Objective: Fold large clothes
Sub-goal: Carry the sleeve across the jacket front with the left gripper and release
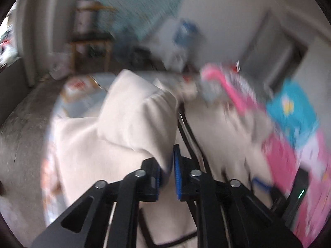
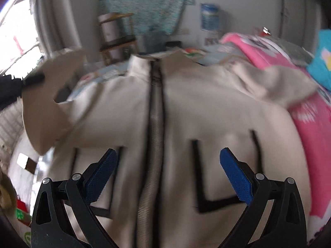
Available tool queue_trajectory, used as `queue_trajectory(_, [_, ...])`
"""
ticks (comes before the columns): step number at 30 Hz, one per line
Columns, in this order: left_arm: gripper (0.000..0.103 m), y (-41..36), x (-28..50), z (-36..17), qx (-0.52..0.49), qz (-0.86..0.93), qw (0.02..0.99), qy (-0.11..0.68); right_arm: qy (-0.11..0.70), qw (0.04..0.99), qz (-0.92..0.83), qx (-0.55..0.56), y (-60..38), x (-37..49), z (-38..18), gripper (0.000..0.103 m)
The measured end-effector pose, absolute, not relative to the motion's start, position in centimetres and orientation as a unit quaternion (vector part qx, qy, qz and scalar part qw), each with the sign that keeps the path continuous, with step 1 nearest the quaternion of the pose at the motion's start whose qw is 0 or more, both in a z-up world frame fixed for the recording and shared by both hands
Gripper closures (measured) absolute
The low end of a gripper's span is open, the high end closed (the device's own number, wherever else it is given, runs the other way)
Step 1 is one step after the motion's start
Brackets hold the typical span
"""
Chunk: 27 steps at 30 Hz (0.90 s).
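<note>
A large cream zip-up jacket [image 2: 206, 107] with black-edged pockets lies front-up on the bed, its zipper [image 2: 154, 136] running down the middle. My right gripper [image 2: 168, 165] is open and empty, hovering over the lower front, its blue pads either side of the zipper. My left gripper [image 1: 168, 167] is shut on a fold of the jacket's cream cloth [image 1: 132, 119], holding it lifted above the bed. In the right wrist view that raised sleeve [image 2: 41, 95] shows at the left with the left gripper's black tip [image 2: 33, 79] on it. Both views are motion-blurred.
Pink [image 2: 289, 78] and teal [image 2: 322, 66] clothes are piled at the bed's right side. A patterned bedsheet [image 1: 82, 91] lies under the jacket. A wooden shelf [image 2: 118, 39] and a hanging teal cloth [image 2: 144, 2] stand by the far wall. The grey floor [image 1: 20, 128] is on the left.
</note>
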<state>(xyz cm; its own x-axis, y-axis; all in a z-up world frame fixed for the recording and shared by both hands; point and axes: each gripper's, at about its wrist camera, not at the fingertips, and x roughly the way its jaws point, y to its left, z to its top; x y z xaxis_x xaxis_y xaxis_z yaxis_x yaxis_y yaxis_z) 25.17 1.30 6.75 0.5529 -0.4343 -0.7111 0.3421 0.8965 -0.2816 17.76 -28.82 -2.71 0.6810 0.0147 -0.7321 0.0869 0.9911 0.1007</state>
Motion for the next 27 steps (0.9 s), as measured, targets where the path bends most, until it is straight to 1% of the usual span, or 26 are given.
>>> queue_trajectory(1, [0.08, -0.5, 24.9, 5.0, -0.031, -0.226, 0.869, 0.44, 0.409, 0.91, -0.025, 0.064, -29.4, 17.8, -3.3, 0.007])
queue_trajectory(3, [0.073, -2.5, 24.5, 2.5, 0.009, -0.225, 0.857, 0.465, 0.426, 0.902, -0.031, 0.061, -30.1, 17.8, -4.5, 0.007])
queue_trajectory(5, [0.052, -3.2, 23.5, 0.8, 0.044, -0.221, 0.854, 0.469, 0.439, 0.896, -0.033, 0.05, -30.5, 18.0, -5.6, 0.007])
queue_trajectory(8, [0.041, -2.9, 22.0, 0.5, 0.054, -0.233, 0.856, 0.457, 0.46, 0.887, -0.029, 0.036, -30.7, 18.1, -7.1, 0.007])
queue_trajectory(10, [0.04, -2.3, 21.6, 0.6, 0.04, -0.231, 0.858, 0.457, 0.467, 0.883, -0.024, 0.03, -30.9, 18.3, -7.7, 0.007])
queue_trajectory(14, [0.039, 0.6, 20.4, 0.7, 0.009, -0.203, 0.864, 0.46, 0.467, 0.884, -0.018, 0.007, -30.7, 18.2, -8.2, 0.007])
queue_trajectory(22, [0.039, 4.5, 18.9, -0.1, 0.002, -0.145, 0.881, 0.451, 0.456, 0.89, 0.017, -0.008, -31.1, 18.1, -8.2, 0.006])
queue_trajectory(25, [0.039, 5.6, 19.0, -0.8, -0.012, -0.136, 0.879, 0.456, 0.483, 0.875, 0.022, -0.008, -31.5, 18.9, -7.4, 0.006])
queue_trajectory(27, [0.039, 6.2, 19.1, -0.9, -0.022, -0.139, 0.88, 0.454, 0.472, 0.881, 0.032, 0.011, -31.6, 19.2, -5.7, 0.006])
